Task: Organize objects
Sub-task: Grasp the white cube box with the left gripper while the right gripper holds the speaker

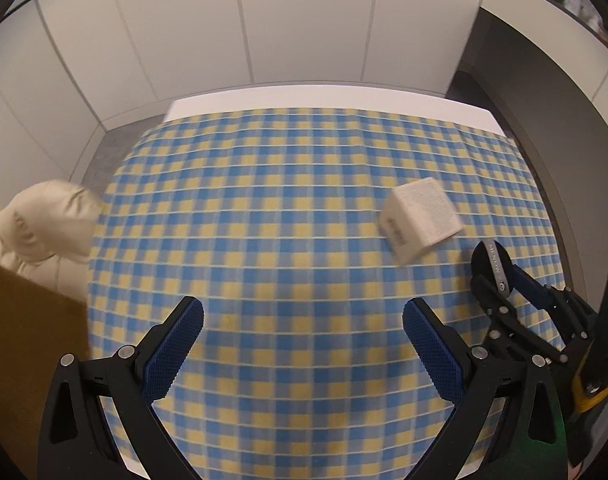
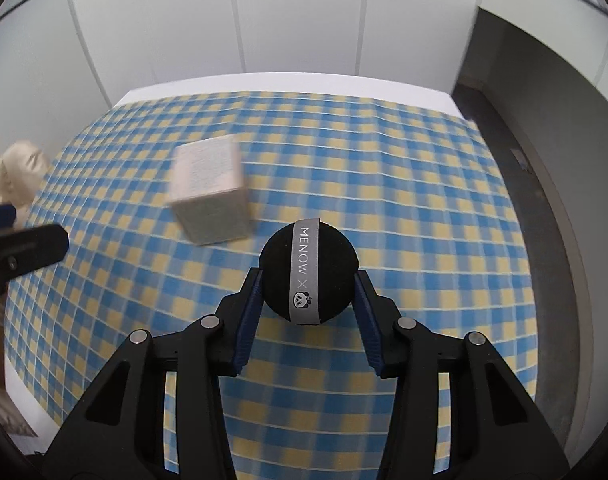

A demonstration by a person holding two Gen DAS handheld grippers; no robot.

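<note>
A round black puff (image 2: 308, 274) with a grey "MENOW X" strap sits between the blue pads of my right gripper (image 2: 308, 280), which is shut on it just above the checked cloth. The same puff (image 1: 492, 266) and right gripper (image 1: 497, 280) show at the right edge of the left wrist view. A small white box (image 2: 210, 188) with printed sides lies on the cloth to the left and beyond the puff; it appears again as the white box (image 1: 419, 218). My left gripper (image 1: 304, 320) hangs open over bare cloth, with nothing between its fingers.
The blue and yellow checked cloth (image 1: 288, 208) covers a white table (image 1: 327, 98) set against white wall panels. A cream padded sleeve (image 1: 44, 224) and a brown surface (image 1: 24, 340) sit at the left. Grey floor runs along the table's right side.
</note>
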